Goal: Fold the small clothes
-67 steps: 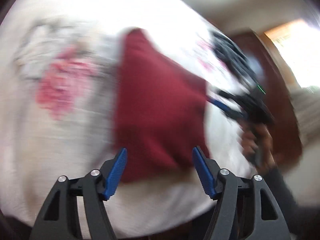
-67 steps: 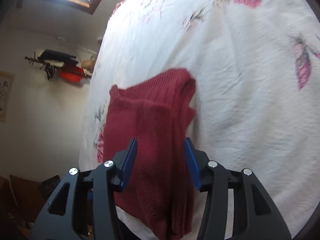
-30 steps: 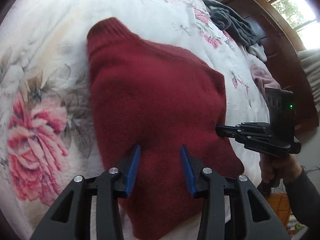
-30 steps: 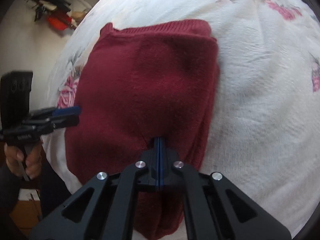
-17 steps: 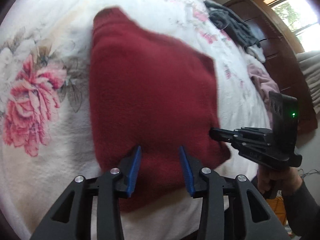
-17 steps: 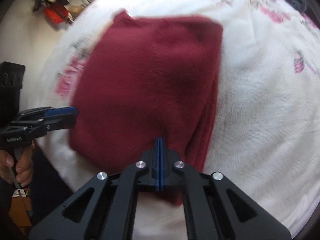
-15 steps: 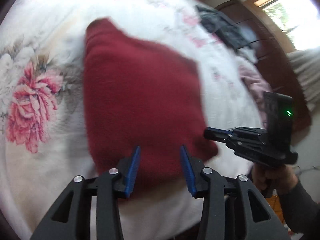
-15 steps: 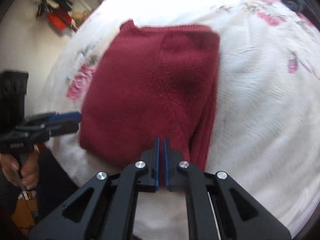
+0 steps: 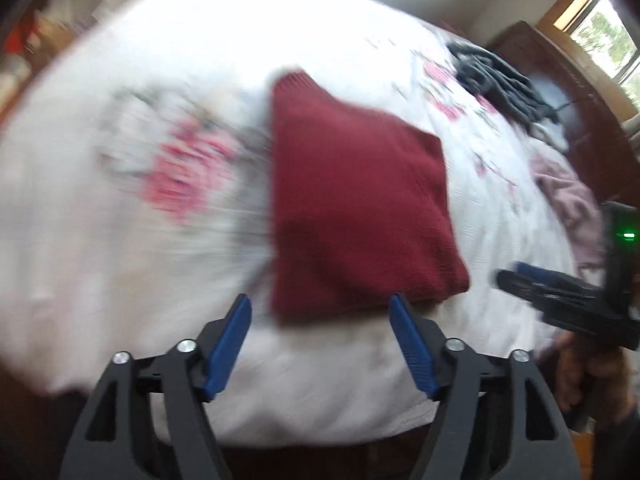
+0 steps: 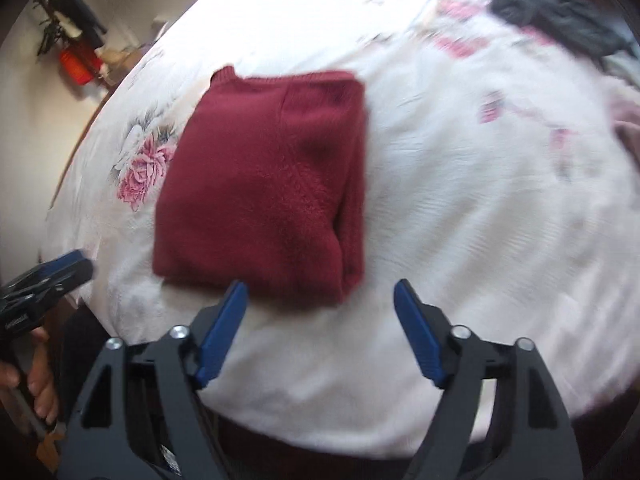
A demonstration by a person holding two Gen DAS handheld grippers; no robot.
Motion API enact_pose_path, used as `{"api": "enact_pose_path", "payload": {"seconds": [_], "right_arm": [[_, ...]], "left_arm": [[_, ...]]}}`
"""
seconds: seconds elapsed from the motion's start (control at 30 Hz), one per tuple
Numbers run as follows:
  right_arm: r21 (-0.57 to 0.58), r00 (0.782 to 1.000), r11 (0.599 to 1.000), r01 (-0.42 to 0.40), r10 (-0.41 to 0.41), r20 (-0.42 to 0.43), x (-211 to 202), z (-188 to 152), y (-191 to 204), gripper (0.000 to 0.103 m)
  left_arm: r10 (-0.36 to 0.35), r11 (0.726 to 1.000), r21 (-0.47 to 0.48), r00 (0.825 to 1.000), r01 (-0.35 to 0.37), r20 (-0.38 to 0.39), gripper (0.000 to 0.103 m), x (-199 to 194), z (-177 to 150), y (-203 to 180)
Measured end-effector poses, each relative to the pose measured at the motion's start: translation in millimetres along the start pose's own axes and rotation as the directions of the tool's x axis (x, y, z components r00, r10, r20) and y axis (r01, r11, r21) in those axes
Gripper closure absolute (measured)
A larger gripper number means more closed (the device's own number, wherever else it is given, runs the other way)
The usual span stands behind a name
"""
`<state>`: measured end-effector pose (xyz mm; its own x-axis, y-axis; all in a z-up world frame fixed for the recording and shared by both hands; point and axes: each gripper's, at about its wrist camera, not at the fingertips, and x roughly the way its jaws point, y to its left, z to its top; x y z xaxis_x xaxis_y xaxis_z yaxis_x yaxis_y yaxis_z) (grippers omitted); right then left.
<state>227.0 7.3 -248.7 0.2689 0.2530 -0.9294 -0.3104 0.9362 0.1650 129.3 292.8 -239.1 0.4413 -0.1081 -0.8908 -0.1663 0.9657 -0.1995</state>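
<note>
Plainly, the white floral bedspread [image 10: 460, 208] fills nearly all of both views, with a dark grey heap of clothes [image 10: 560, 4] at the upper right of the right wrist view and a pinkish garment [image 9: 568, 204] at the right edge of the left wrist view. The folded maroon sweater [image 10: 268, 184] lies flat at centre frame, a compact block whose long axis runs away from the cameras toward the upper frame. The right gripper [image 10: 320, 332] hangs just below its near edge, jaws wide and empty, the sweater ahead and a little left of it. The left gripper [image 9: 320, 348] is likewise spread wide with nothing held, the sweater straight ahead. Neither touches the cloth; I judge both about equally near.
</note>
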Motion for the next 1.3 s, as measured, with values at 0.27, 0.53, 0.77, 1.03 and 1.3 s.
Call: {"api": "enact_pose_path", "payload": {"seconds": [0.27, 0.53, 0.77, 1.03, 1.3], "right_arm": [[-0.038, 0.959, 0.970, 0.242, -0.233, 0.162, -104.5, -70.0, 61.9, 0.003], [-0.052, 0.973, 0.994, 0.091, -0.078, 0.219, -205.5, -67.8, 84.1, 0.003], [-0.025, 0.964, 0.992, 0.125, -0.115, 0.239, -256.5, -71.0, 105.6, 0.003], [0.016, 0.959, 0.987, 0.160, -0.160, 0.234, -265.8, -85.6, 111.9, 0.003], [0.004, 0.954, 0.984, 0.181, -0.176, 0.243, -265.3, -84.0, 120.7, 0.003]], "left_arm": [[0.162, 0.981, 0.082, 0.976, -0.175, 0.143, 0.013, -127.0, -40.1, -32.6], [0.101, 0.987, 0.115, 0.990, -0.113, 0.102, 0.013, -208.9, -29.7, -55.4], [0.095, 0.988, 0.108, 0.983, -0.112, 0.155, 0.013, -252.0, -31.2, -67.7], [0.060, 0.995, 0.074, 0.985, -0.073, 0.164, 0.013, -265.6, -41.3, -65.0], [0.056, 0.995, 0.069, 0.989, -0.066, 0.138, 0.013, -257.3, -42.3, -63.4]]}}
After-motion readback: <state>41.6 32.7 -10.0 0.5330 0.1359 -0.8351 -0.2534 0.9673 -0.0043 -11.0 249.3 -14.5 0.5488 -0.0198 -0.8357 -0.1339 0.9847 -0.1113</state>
